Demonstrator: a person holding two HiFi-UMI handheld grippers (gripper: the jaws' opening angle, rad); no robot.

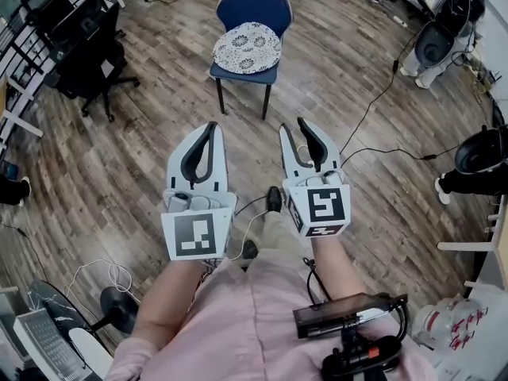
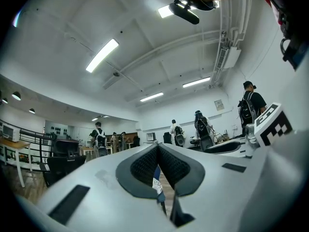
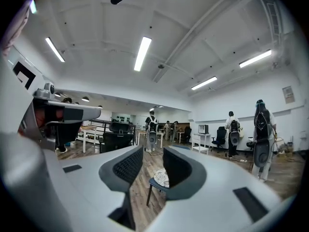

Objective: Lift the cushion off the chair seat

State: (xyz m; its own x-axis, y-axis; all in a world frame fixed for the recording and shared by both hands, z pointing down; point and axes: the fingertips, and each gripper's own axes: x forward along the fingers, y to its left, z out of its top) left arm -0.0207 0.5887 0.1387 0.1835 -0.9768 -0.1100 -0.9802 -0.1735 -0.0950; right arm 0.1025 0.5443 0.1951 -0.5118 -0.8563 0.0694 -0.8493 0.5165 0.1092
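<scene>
A blue chair (image 1: 254,6) stands on the wood floor well ahead of me, and a round white patterned cushion (image 1: 248,48) lies on its seat. Both grippers hover side by side short of the chair, touching nothing. My left gripper (image 1: 211,125) has its jaws closed tip to tip and holds nothing. In the left gripper view only a thin sliver of the chair (image 2: 157,183) shows below the left gripper's (image 2: 157,148) meeting pads. My right gripper (image 1: 292,125) is open. In the right gripper view the cushion (image 3: 161,178) and chair seat show through the right gripper's (image 3: 152,154) gap.
A black office chair (image 1: 94,63) and black racks stand at the far left. Cables (image 1: 373,109) cross the floor at the right beside dark equipment (image 1: 435,44). A fan base (image 1: 119,308) sits near my left. Several people (image 3: 260,129) stand far off in the room.
</scene>
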